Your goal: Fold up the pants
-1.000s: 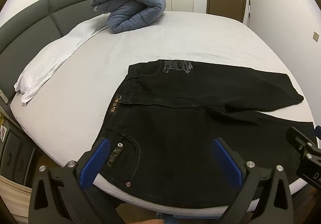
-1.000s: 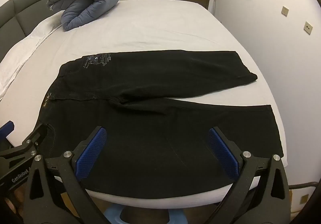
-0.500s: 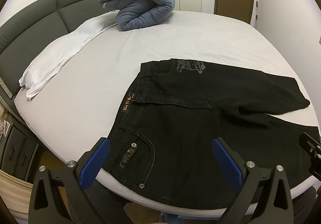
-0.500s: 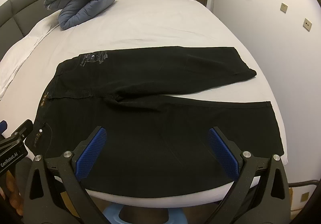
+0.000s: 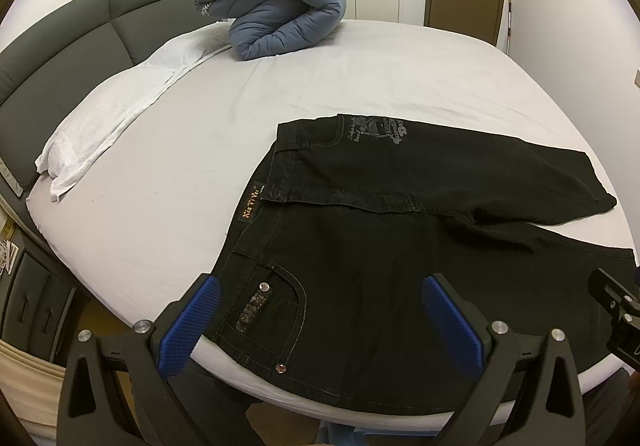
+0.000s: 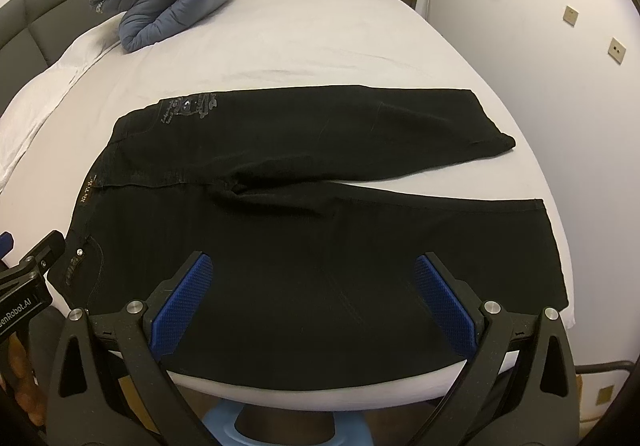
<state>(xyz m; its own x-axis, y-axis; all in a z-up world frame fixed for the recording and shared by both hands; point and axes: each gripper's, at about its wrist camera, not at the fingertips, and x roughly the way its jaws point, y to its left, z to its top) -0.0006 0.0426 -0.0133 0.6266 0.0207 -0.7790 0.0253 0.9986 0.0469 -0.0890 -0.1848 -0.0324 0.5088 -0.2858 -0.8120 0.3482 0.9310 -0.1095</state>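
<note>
Two tools, both spread wide and holding nothing. Left wrist view: left tool hovers over waist end of black pants, which lie flat near front edge of bed, legs splayed in a V. Near pocket sits between the blue pads. Right tool's tip pokes in at right edge. Right wrist view: right tool hangs over the near leg, hem toward the right; far leg angles away. Rolled duvet well clear. Likely step: grab the near side at waist and hem, carry it over the far leg together, keep fabric taut so the crotch bunch flattens.
</note>
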